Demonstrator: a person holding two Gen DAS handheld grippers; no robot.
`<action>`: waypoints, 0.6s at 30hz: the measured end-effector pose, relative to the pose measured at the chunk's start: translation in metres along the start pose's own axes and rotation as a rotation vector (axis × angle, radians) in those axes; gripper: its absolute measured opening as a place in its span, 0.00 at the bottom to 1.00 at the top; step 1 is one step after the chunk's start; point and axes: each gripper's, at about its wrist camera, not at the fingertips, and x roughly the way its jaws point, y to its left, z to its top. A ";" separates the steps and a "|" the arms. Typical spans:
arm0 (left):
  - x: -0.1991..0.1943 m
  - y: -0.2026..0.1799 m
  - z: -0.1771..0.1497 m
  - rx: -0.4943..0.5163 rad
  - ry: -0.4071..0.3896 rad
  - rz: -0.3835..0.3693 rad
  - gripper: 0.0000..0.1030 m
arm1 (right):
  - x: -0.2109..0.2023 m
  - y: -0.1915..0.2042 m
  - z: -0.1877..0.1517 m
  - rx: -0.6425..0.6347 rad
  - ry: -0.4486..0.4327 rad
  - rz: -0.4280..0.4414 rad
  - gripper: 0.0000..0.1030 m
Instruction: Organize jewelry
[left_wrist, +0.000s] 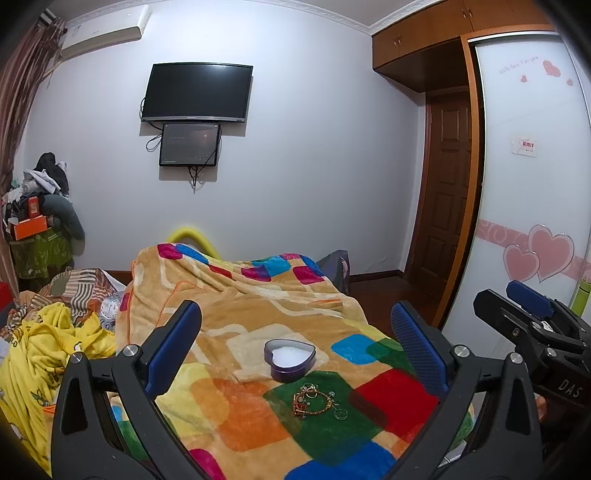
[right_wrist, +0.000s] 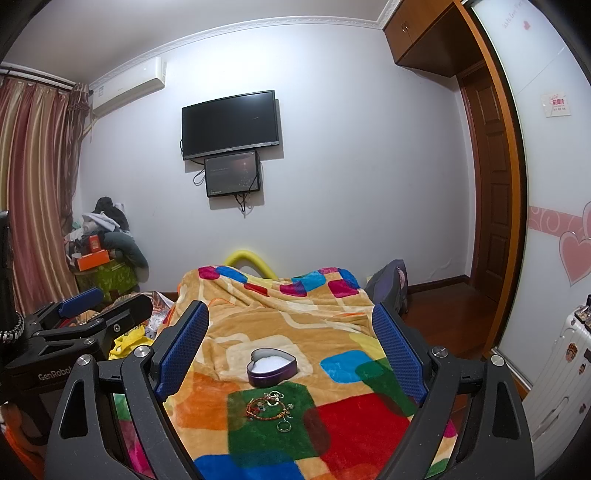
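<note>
A purple heart-shaped tin (left_wrist: 290, 360) with a white lining stands open on a colourful blanket (left_wrist: 236, 406); it also shows in the right wrist view (right_wrist: 272, 367). Just in front of it, on a green patch, lies a small heap of jewelry (left_wrist: 314, 400): a red-and-gold beaded bracelet, small charms and a ring (left_wrist: 341, 414). The heap also shows in the right wrist view (right_wrist: 269, 404), with the ring (right_wrist: 283, 426) nearest. My left gripper (left_wrist: 295, 332) is open and empty above the blanket. My right gripper (right_wrist: 290, 328) is open and empty, beside the left one.
The blanket covers a bed with a yellow garment (left_wrist: 48, 350) at its left. A wardrobe with heart stickers (left_wrist: 535, 221) stands on the right, a white suitcase (right_wrist: 565, 369) beside it. A TV (left_wrist: 197, 92) hangs on the far wall.
</note>
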 end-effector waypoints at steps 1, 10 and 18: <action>0.000 0.000 0.000 0.000 0.000 -0.001 1.00 | 0.000 0.001 -0.002 0.000 0.000 0.000 0.86; 0.000 0.000 0.002 0.003 0.001 -0.007 1.00 | 0.000 0.000 0.000 0.003 0.003 0.000 0.86; 0.000 -0.001 0.002 0.003 0.000 -0.006 1.00 | -0.002 -0.001 0.001 0.005 0.003 -0.001 0.86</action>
